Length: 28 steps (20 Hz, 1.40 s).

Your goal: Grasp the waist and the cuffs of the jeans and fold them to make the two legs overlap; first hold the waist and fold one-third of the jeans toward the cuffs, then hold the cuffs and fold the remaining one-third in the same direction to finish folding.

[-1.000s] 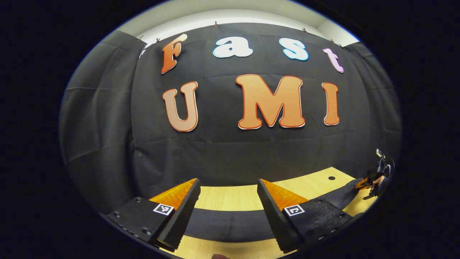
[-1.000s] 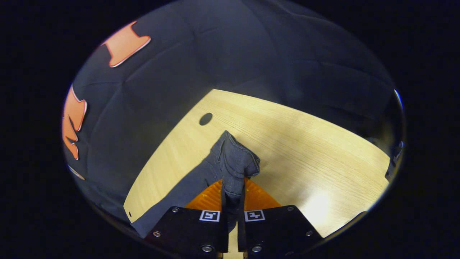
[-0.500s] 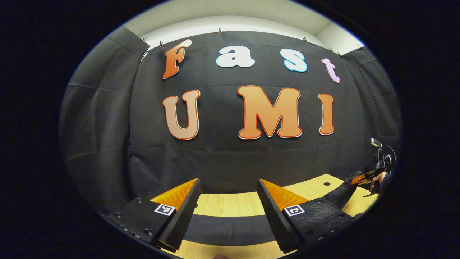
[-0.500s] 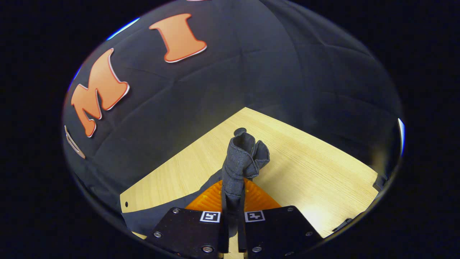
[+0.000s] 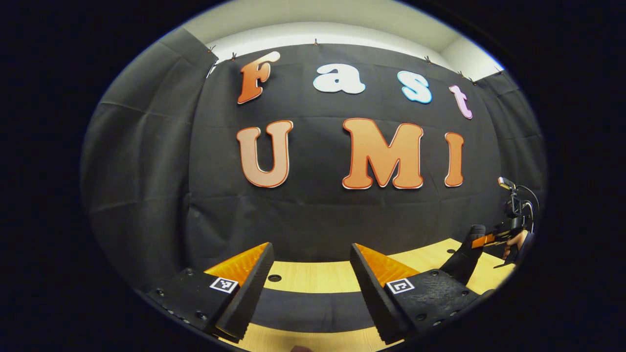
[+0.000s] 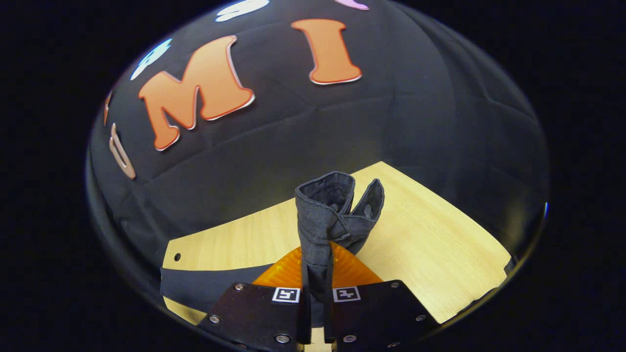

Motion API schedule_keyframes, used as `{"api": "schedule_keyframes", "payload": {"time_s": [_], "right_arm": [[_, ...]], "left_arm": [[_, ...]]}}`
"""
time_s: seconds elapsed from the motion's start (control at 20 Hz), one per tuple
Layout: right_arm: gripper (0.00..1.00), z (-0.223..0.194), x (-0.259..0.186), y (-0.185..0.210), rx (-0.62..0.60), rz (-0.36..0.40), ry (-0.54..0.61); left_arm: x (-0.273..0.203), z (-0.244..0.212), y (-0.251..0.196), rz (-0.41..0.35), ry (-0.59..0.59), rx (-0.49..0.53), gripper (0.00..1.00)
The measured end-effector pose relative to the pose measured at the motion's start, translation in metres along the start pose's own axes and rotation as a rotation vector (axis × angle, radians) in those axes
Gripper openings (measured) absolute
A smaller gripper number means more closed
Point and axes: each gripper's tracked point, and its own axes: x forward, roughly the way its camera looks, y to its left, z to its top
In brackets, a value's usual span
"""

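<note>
The left gripper view sits low over the wooden table (image 5: 318, 276), facing level toward the booth's back wall, its own left gripper (image 5: 311, 278) at the bottom edge. Far off at its right rim it catches the right gripper (image 5: 481, 240) and a hand (image 5: 513, 243). The right gripper view looks down more steeply at the table (image 6: 430, 254) from close range (the wall tilts across its upper half). Both views share the dark jeans (image 6: 327, 215) and the back wall.

Jeans (image 6: 325, 215): dark charcoal denim; table (image 6: 430, 244): pale yellow wood grain, fine straight lines; booth wall (image 5: 146, 171): plain black cloth.
</note>
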Motion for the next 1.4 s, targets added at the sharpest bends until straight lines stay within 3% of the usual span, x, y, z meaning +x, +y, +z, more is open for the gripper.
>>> {"api": "schedule_keyframes", "payload": {"time_s": [0.4, 0.75, 0.9, 1.1, 1.15, 1.25, 1.3, 1.35, 1.4], "right_arm": [[0.10, -0.013, -0.003, 0.102, -0.139, 0.130, -0.011], [0.10, -0.063, 0.002, 0.173, -0.178, 0.226, 0.089], [0.10, -0.093, 0.009, 0.182, -0.147, 0.204, 0.177], [0.29, -0.128, 0.000, 0.199, -0.147, 0.234, 0.247], [0.28, -0.133, -0.005, 0.199, -0.151, 0.242, 0.258], [0.53, -0.133, -0.016, 0.213, -0.137, 0.293, 0.256], [0.48, -0.130, -0.023, 0.217, -0.130, 0.312, 0.245], [0.68, -0.127, -0.027, 0.214, -0.128, 0.300, 0.231], [0.72, -0.123, -0.028, 0.210, -0.128, 0.281, 0.217]], "left_arm": [[-0.001, -0.011, 0.043, 0.064, 0.018, -0.032, 0.94], [0.001, -0.028, 0.087, 0.128, 0.054, -0.064, 0.94], [0.002, -0.046, 0.114, 0.164, 0.105, -0.106, 0.94], [0.005, -0.097, 0.156, 0.249, 0.260, -0.191, 0.96], [0.008, -0.111, 0.161, 0.251, 0.310, -0.217, 0.96], [0.015, -0.145, 0.166, 0.250, 0.414, -0.279, 0.96], [0.019, -0.159, 0.165, 0.244, 0.468, -0.319, 0.97], [0.023, -0.172, 0.163, 0.227, 0.537, -0.358, 0.97], [0.023, -0.188, 0.164, 0.226, 0.610, -0.396, 0.97]]}}
